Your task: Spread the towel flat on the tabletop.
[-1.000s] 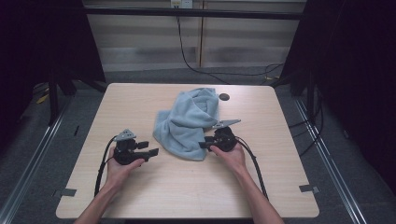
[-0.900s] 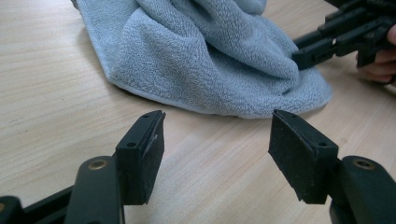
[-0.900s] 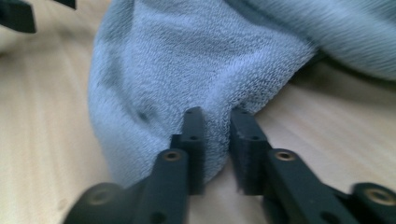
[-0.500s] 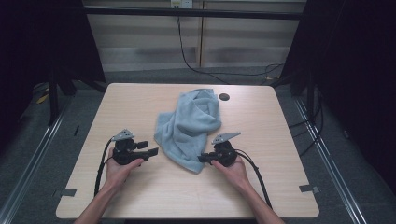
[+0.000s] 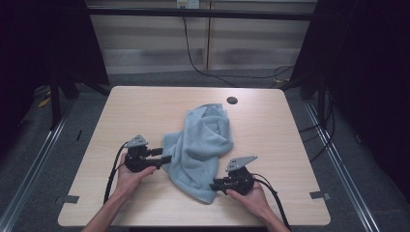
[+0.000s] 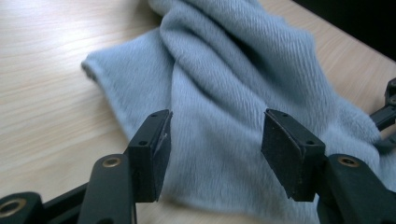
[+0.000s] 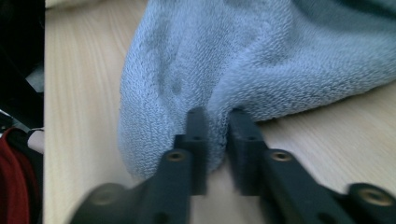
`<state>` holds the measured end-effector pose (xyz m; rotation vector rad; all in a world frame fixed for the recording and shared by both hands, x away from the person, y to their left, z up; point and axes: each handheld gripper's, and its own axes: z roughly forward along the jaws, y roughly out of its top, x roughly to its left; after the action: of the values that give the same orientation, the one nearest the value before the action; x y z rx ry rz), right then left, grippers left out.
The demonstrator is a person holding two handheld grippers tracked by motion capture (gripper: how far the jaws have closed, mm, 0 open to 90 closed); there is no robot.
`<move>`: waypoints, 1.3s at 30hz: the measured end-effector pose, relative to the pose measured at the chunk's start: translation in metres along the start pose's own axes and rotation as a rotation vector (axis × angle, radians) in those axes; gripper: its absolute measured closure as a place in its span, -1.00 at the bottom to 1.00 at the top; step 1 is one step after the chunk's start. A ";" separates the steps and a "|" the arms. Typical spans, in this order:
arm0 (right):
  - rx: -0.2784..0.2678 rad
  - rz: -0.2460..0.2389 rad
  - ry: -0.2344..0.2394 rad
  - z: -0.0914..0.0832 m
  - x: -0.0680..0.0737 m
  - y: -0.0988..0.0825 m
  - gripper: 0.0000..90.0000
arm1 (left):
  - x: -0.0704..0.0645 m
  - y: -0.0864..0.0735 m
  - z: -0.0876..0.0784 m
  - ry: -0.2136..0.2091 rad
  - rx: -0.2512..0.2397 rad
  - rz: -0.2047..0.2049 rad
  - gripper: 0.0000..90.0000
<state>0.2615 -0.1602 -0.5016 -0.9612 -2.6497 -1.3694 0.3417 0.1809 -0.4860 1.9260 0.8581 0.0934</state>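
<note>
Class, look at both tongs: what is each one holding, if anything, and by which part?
The right tongs pinch the light blue towel at a fold of its near edge. The left tongs stand open over the towel's left side, holding nothing.

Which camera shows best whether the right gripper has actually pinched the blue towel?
The right gripper view: the right gripper has a fold of the towel squeezed between its jaws. The high view shows that gripper at the towel's near corner, too small to judge. The left gripper view shows towel between open jaws.
</note>
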 end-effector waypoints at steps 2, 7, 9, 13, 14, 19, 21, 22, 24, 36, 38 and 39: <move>-0.042 0.025 0.007 -0.008 -0.004 0.001 0.49 | -0.006 0.004 0.008 -0.005 0.016 0.031 -0.09; -0.117 0.069 -0.070 -0.019 -0.030 0.016 0.31 | -0.013 -0.001 0.026 0.041 0.093 0.069 -0.12; -0.117 0.071 -0.087 -0.015 -0.040 0.024 0.22 | -0.014 -0.002 0.028 0.050 0.113 0.082 -0.01; -0.108 0.069 -0.093 0.005 -0.054 0.035 0.19 | -0.011 -0.004 0.028 0.044 0.136 0.088 0.44; -0.099 0.067 -0.102 0.011 -0.056 0.036 0.18 | -0.009 -0.005 0.027 0.037 0.136 0.080 0.49; -0.053 0.044 -0.121 0.030 -0.054 0.033 0.43 | -0.005 -0.004 0.017 0.042 0.105 0.048 0.65; -0.023 0.020 -0.120 0.028 -0.047 0.032 0.53 | -0.003 -0.005 0.011 0.021 0.096 0.026 0.67; -0.023 0.020 -0.120 0.028 -0.047 0.032 0.53 | -0.003 -0.005 0.011 0.021 0.096 0.026 0.67; 0.023 -0.011 -0.100 0.023 -0.032 0.026 0.73 | -0.007 -0.009 -0.001 -0.017 0.089 0.032 0.68; 0.045 0.007 -0.008 -0.022 0.023 -0.016 0.70 | -0.028 -0.028 -0.043 -0.113 0.071 0.045 0.66; -0.007 0.029 -0.023 -0.036 0.020 -0.015 0.62 | -0.027 -0.026 -0.048 -0.109 0.047 0.044 0.52; -0.030 0.032 -0.039 -0.043 0.017 -0.013 0.60 | -0.025 -0.023 -0.049 -0.112 0.030 0.028 0.45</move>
<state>0.2295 -0.1888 -0.4800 -1.0395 -2.6369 -1.4020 0.2904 0.2091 -0.4727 1.9525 0.7626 -0.0107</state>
